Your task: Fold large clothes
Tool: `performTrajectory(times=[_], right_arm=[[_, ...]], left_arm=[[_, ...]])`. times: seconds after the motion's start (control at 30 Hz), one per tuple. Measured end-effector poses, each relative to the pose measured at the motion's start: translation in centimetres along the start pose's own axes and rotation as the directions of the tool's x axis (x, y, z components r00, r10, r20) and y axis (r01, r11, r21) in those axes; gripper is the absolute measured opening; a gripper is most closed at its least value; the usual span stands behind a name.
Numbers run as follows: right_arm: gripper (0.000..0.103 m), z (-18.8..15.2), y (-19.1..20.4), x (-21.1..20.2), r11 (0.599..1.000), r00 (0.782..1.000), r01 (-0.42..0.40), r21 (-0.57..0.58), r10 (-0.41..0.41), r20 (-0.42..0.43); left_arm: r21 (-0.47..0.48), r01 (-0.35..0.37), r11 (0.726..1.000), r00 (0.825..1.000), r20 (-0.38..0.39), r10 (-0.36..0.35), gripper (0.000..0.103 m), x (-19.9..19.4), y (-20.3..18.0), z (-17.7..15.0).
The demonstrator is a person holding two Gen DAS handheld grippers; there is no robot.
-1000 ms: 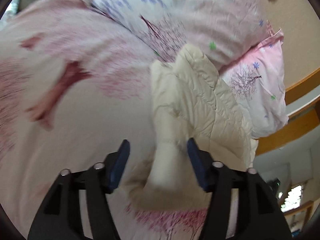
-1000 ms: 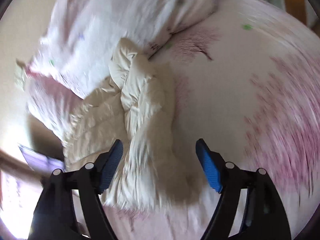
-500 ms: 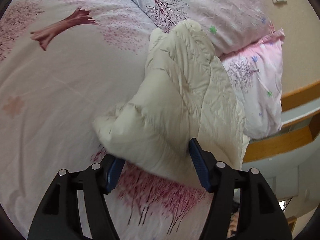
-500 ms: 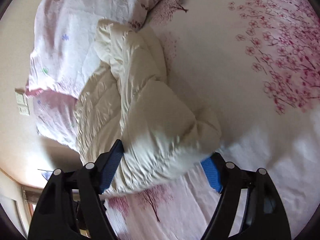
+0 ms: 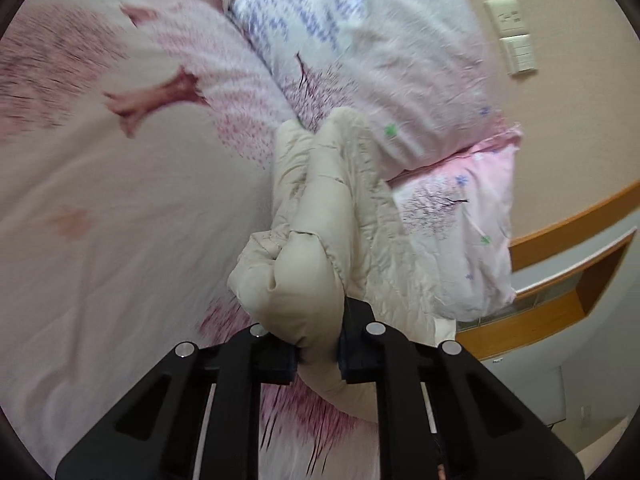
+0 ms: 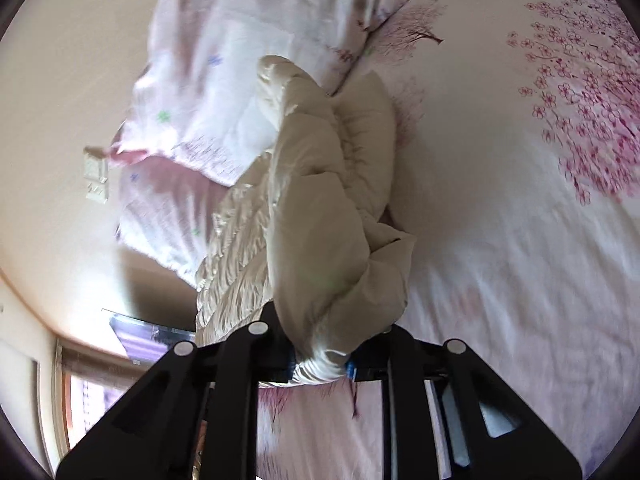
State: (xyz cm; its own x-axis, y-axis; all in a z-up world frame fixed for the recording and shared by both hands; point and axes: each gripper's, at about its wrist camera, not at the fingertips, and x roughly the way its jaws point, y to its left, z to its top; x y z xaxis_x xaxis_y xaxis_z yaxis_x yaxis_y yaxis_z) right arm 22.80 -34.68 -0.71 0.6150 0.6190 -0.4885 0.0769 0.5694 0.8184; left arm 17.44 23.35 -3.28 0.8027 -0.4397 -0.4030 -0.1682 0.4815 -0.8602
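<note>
The cream quilted puffer jacket, a bulky padded garment of glossy fabric, lies bunched in a long ridge on the pink cherry-blossom bedsheet, its far end pressed against the pale floral pillows at the head of the bed. You hold its near end in both tools. The left gripper has its jaws drawn narrow onto a thick roll of the padding, which bulges out above the fingers. The right gripper likewise pinches a wad of the same jacket, drawn in close with fabric spilling over both fingers.

Progress, as a judgement: the fold appears to be at an early stage. The garment is gathered and gripped, yet no flat panel, straight edge or squared stack shows in either view. Spreading it, aligning the sleeves and making the actual folds all seem to remain.

Limits of the views: you cannot tell which part of the jacket each gripper holds, whether hem, sleeve or collar, because the padding hides seams and openings. The inner pads of both grippers are covered by fabric. Motion blur softens the sheet and pillows in both views. The wall switch plate and the wooden ledge are warped by the fisheye lens, and the jacket's underside is hidden.
</note>
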Motion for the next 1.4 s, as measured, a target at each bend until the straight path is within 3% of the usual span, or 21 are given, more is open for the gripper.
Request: performTrajectory(times=[0.13,0.27,0.4,0.47,0.53,0.6,0.63,0.7,0.77,0.8,0.9,1.03,1.2,1.3,1.4], right_arm=[[0.018,-2.2,-0.5,-1.6,1.0,0.999,-0.009,-0.02,0.008,-0.041],[0.021,-4.9,-1.3,-2.3,0.999,0.998,0.02,-0.033,-0.022,-0.05],[0.047,-6.2,-2.5,-2.9,0.982,0.985,0.172,-0.073,-0.172,0.001],[0.052,-6.3,-2.3,-3.8,0.975,0.979,0.205,-0.089,-0.202,0.039],[0.063,-6.0,-1.5,-5.3,0.951,0.953,0.288,-0.11,-0.274,0.128],[0.063,-5.8,0.3,-6.7,0.904,0.898,0.401,-0.149,-0.356,0.258],[0.063,-5.8,1.5,-7.1,0.879,0.87,0.446,-0.171,-0.381,0.313],[0.062,-6.1,4.1,-6.9,0.835,0.839,0.491,-0.247,-0.377,0.393],[0.061,-6.6,7.0,-5.5,0.801,0.847,0.489,-0.345,-0.341,0.408],[0.06,-7.1,8.5,-4.3,0.782,0.861,0.474,-0.405,-0.316,0.399],[0.055,-8.8,11.8,-0.7,0.722,0.902,0.422,-0.548,-0.271,0.337],[0.053,-11.4,15.3,4.0,0.644,0.928,0.373,-0.668,-0.247,0.28],[0.05,-14.4,17.7,9.5,0.54,0.929,0.361,-0.76,-0.281,0.242],[0.05,-15.3,18.0,11.8,0.512,0.921,0.367,-0.777,-0.316,0.227],[0.05,-15.6,17.6,13.3,0.517,0.915,0.37,-0.772,-0.347,0.207]], left_arm=[[0.012,-0.011,1.0,1.0,0.024,0.011,0.013,-5.0,0.7,-2.9],[-0.005,-0.027,1.0,0.999,0.023,0.027,0.013,-7.5,2.0,-5.0],[-0.027,-0.032,0.999,0.999,-0.018,0.031,0.02,-7.1,3.5,-5.6],[-0.021,-0.037,0.999,0.999,-0.02,0.037,0.027,-7.1,3.6,-5.7],[-0.015,-0.038,0.999,0.999,-0.023,0.038,0.037,-7.2,3.6,-5.7],[-0.013,-0.033,0.999,0.999,-0.02,0.033,0.051,-7.4,3.6,-5.8],[-0.011,-0.034,0.999,0.999,-0.016,0.034,0.053,-7.4,3.6,-5.8],[0.003,-0.044,0.999,0.999,-0.005,0.044,0.056,-7.7,3.5,-6.0],[0.006,-0.047,0.999,0.999,0.005,0.047,0.059,-7.8,3.5,-6.1],[0.007,-0.048,0.999,0.999,0.009,0.048,0.059,-7.8,3.5,-6.2],[0.012,-0.053,0.999,0.998,0.023,0.053,0.061,-7.8,3.5,-6.5],[0.034,-0.077,0.996,0.996,0.048,0.075,0.064,-7.7,3.3,-7.1],[0.104,-0.175,0.979,0.983,0.08,0.167,0.064,-7.0,2.4,-7.8],[0.154,-0.209,0.966,0.977,0.07,0.201,0.066,-6.4,1.7,-8.0],[0.202,-0.233,0.951,0.972,0.07,0.223,0.07,-6.0,1.0,-8.2]])
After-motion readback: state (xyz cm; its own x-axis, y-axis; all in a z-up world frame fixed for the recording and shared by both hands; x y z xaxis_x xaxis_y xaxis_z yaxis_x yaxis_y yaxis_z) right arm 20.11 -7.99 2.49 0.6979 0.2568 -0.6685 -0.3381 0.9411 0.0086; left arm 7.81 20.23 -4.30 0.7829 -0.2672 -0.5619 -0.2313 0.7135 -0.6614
